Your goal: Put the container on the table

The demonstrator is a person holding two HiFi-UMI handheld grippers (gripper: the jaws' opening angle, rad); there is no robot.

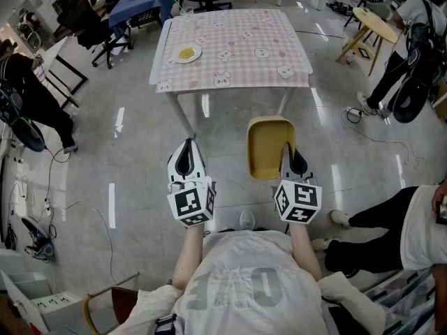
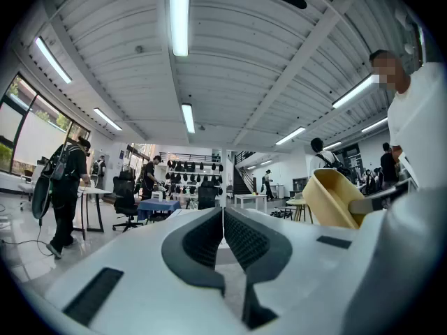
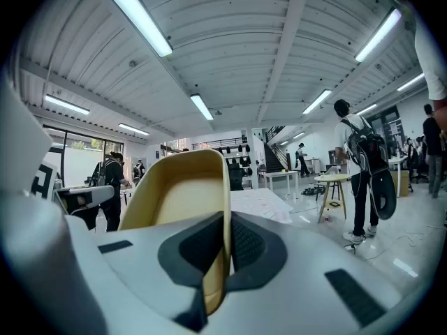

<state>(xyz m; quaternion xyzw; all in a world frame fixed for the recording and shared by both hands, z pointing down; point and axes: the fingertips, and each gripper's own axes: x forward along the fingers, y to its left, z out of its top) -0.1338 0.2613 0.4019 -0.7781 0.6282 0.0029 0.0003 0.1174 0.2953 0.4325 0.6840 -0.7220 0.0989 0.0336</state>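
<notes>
A yellow rectangular container (image 1: 269,147) hangs in the air in front of me, short of the table. My right gripper (image 1: 291,160) is shut on its right rim; in the right gripper view the container's wall (image 3: 178,201) runs between the two jaws. My left gripper (image 1: 186,160) hovers to the left of the container, shut and empty, its jaws pressed together (image 2: 222,239). The container (image 2: 332,197) shows at the right of the left gripper view. The table (image 1: 237,65), with a pink checked cloth, stands ahead.
A white plate with yellow food (image 1: 186,54) lies on the table's left part. A round wooden table (image 1: 374,25) and a person with a backpack (image 1: 408,44) are at the right. Office chairs (image 1: 98,30) and a blue-covered table (image 1: 143,4) stand at the far left.
</notes>
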